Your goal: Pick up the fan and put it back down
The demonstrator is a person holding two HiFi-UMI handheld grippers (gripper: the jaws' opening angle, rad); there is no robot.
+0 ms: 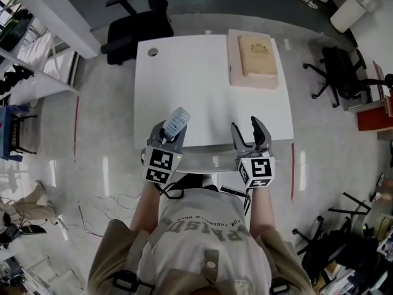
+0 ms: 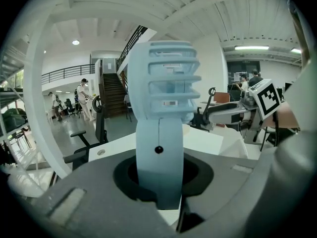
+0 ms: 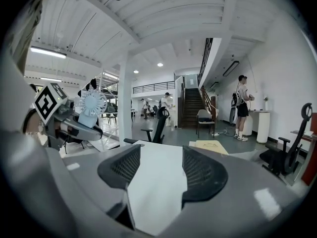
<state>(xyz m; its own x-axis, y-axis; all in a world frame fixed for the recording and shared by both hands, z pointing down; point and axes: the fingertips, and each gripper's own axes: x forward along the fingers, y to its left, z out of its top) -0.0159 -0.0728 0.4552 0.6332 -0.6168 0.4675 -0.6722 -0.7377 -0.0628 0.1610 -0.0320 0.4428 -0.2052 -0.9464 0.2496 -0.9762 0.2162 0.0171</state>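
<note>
A small pale-blue hand fan (image 1: 175, 123) stands upright in my left gripper (image 1: 168, 136), over the near edge of the white table (image 1: 196, 78). In the left gripper view the fan (image 2: 166, 113) fills the middle, its handle clamped between the dark pads and its slatted head above. My right gripper (image 1: 252, 135) hovers over the table's near edge to the right, its jaws apart with nothing between them. In the right gripper view the pads (image 3: 126, 170) frame bare tabletop, and the fan (image 3: 90, 105) shows at the left in the other gripper.
A tan book (image 1: 256, 55) lies on a beige pad (image 1: 252, 78) at the table's far right. A black office chair (image 1: 132, 29) stands behind the table on the left, another chair (image 1: 341, 72) at the right. Shelving (image 1: 24, 54) lines the left side.
</note>
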